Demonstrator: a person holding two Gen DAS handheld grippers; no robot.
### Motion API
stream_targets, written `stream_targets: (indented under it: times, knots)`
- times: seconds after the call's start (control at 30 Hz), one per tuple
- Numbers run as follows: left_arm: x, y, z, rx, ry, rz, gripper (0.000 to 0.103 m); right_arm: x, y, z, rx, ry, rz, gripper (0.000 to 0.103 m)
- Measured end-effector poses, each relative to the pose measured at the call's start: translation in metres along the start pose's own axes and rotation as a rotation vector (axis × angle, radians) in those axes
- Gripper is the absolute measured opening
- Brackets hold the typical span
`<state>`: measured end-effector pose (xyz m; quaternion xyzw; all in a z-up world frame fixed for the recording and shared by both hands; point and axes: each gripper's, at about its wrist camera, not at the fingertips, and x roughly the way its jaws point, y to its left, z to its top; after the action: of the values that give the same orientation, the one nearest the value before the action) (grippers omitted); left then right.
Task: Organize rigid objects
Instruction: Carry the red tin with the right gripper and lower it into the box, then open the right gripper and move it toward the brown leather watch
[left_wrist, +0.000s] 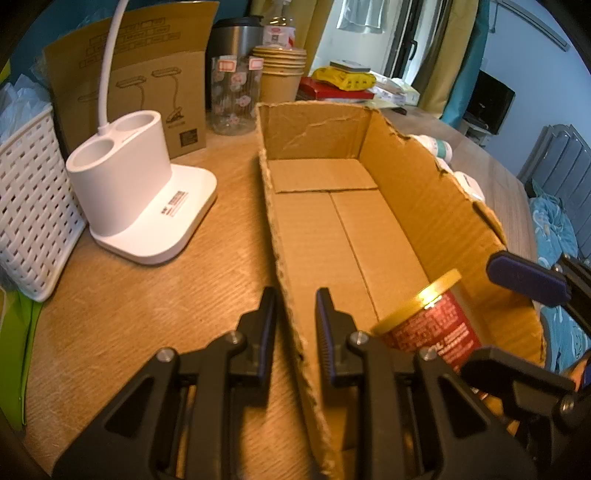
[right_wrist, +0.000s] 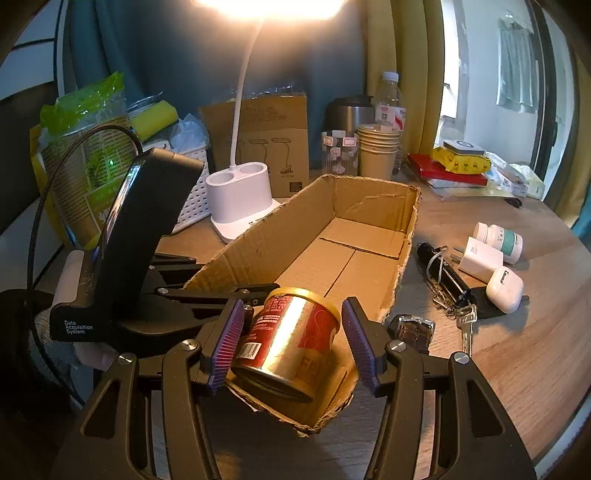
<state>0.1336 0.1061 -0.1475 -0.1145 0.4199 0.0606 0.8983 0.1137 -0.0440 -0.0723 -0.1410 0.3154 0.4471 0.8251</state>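
Left gripper (left_wrist: 295, 325) pinching left side wall of cardboard box (left_wrist: 436, 206): one finger outside, one inside, pads close on the corrugated edge; right gripper (right_wrist: 291, 343) spread, jaws either side of red-and-gold can (right_wrist: 291, 339); left pad at or touching can's side, right pad clear of it with visible gap; cannot tell if can is actually supported by the pads; can tilted, gold lid toward far end, sitting in near end of box, rest of box floor bare cardboard; box open-topped, torn rims, on wooden table (right_wrist: 517, 350); still out on table right of box: white pill bottle (right_wrist: 498, 236), white charger plug (right_wrist: 480, 258), white earbud case (right_wrist: 504, 290), black flashlight (right_wrist: 443, 271) with chain and keys (right_wrist: 463, 321), small dark square item (right_wrist: 413, 328) near box corner; left of box: white lamp base (left_wrist: 125, 192) with two cup holes, white woven basket (left_wrist: 33, 206)
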Motion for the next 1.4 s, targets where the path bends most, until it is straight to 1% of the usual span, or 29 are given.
stream_targets:
  times: [0.17, 0.3, 0.4, 0.5, 0.57, 0.63, 0.77, 1.0, 1.13, 1.23, 1.4]
  knots:
    - [0.000, 0.000, 0.000, 0.000, 0.000, 0.000, 0.023, -0.002, 0.001, 0.000, 0.001, -0.007, 0.001, 0.059]
    - [0.000, 0.000, 0.000, 0.000, 0.000, 0.000, 0.023, -0.012, -0.002, 0.003, 0.009, -0.040, -0.009, 0.059]
    - [0.000, 0.000, 0.000, 0.000, 0.000, 0.000, 0.023, -0.020, -0.007, 0.005, 0.019, -0.066, -0.032, 0.059]
    - [0.000, 0.000, 0.000, 0.000, 0.000, 0.001, 0.023, -0.029, -0.018, 0.006, 0.044, -0.086, -0.065, 0.060]
    - [0.000, 0.000, 0.000, 0.000, -0.001, 0.001, 0.023, -0.034, -0.026, 0.007, 0.063, -0.098, -0.086, 0.065]
    - [0.000, 0.000, 0.000, 0.000, -0.001, 0.000, 0.023, -0.039, -0.036, 0.006, 0.088, -0.111, -0.113, 0.067]
    - [0.001, 0.000, 0.000, 0.000, -0.001, 0.001, 0.023, -0.047, -0.058, 0.004, 0.141, -0.125, -0.161, 0.068]
    - [0.000, 0.000, 0.000, 0.000, -0.001, 0.001, 0.023, -0.053, -0.090, -0.009, 0.208, -0.115, -0.237, 0.068]
    - [0.001, 0.000, 0.000, 0.000, -0.001, 0.001, 0.023, -0.051, -0.096, -0.017, 0.219, -0.097, -0.238, 0.068]
    - [0.001, 0.000, 0.000, 0.000, -0.001, 0.001, 0.023, -0.047, -0.094, -0.023, 0.215, -0.078, -0.223, 0.068]
    - [0.000, -0.001, -0.001, 0.000, -0.001, 0.001, 0.023, -0.040, -0.082, -0.032, 0.184, -0.046, -0.161, 0.068]
